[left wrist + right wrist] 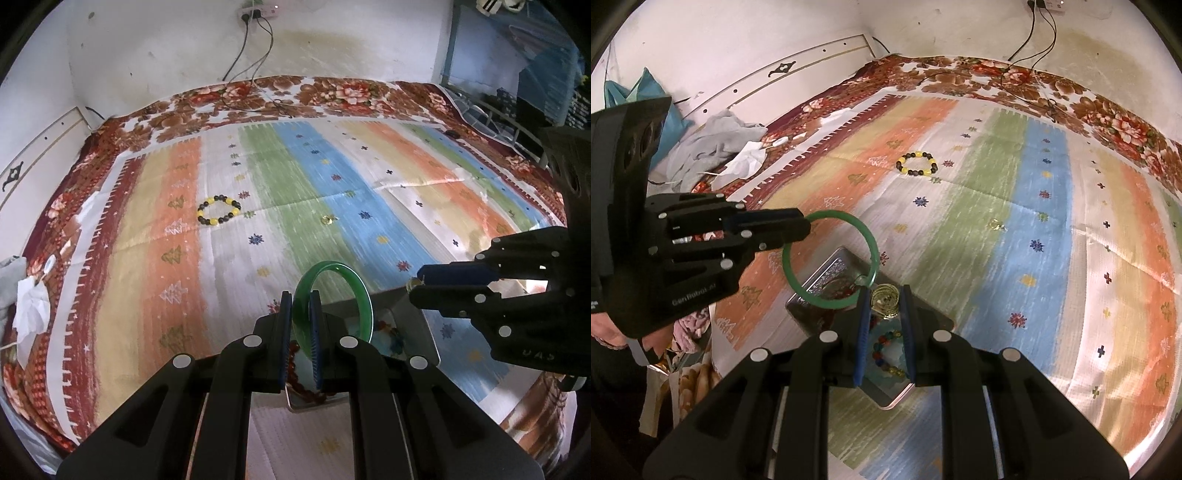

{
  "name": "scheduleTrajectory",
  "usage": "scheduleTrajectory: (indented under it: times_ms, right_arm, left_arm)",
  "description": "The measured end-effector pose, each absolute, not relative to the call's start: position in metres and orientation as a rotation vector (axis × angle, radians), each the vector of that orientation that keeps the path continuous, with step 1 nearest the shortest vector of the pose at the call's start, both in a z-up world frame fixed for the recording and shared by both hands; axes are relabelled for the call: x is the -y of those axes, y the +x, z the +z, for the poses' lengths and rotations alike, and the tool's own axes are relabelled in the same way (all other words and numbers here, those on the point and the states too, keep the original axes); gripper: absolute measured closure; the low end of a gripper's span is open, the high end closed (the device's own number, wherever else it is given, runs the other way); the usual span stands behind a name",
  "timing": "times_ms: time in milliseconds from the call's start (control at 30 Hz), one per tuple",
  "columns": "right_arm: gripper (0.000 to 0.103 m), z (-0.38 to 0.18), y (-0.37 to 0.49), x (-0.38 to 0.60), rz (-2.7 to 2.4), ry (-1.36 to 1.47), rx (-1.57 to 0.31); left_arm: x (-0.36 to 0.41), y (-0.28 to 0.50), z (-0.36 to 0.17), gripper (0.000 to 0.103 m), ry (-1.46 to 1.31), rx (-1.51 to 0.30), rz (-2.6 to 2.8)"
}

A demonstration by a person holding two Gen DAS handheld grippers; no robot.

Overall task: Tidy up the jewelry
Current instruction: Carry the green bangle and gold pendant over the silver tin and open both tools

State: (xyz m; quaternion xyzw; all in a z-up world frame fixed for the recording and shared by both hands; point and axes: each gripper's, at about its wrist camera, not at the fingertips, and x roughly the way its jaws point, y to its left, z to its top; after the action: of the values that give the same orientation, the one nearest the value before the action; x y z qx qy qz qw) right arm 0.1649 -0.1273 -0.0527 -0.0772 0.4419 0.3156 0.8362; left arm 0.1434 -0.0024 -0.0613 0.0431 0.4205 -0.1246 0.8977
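Currently on the bed: left gripper (300, 321) clamped on a green bangle (364, 299), held upright over an open metal tin (886, 400) near the front edge. Right gripper (884, 314) pinches a gold coiled ornament (884, 297) above the same tin, which holds coloured beads (886, 341). Farther off on the striped cloth (369, 206): a yellow-and-black bead bracelet (218, 209) at left, a small gold piece (327, 219) mid-cloth.
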Motion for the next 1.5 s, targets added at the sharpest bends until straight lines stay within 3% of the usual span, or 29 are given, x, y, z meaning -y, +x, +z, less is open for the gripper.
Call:
scheduleTrajectory:
  times_ms: [600, 1000, 1167, 1500]
  right_arm:
    - [0.085, -0.069, 0.165, 0.124, 0.685, -0.173, -0.979]
    - [0.084, -0.072, 0.165, 0.128, 0.675, -0.166, -0.985]
    - [0.078, -0.071, 0.164, 0.125, 0.684, -0.172, -0.982]
    - [0.078, -0.072, 0.167, 0.126, 0.668, -0.162, -0.980]
  left_arm:
    - [0.012, 0.140, -0.080, 0.094, 0.092, -0.912, -0.279]
    - [0.008, 0.142, -0.080, 0.087, 0.088, -0.927, -0.259]
    - [0.007, 0.142, -0.080, 0.085, 0.089, -0.927, -0.255]
    - [0.001, 0.143, -0.080, 0.085, 0.086, -0.929, -0.245]
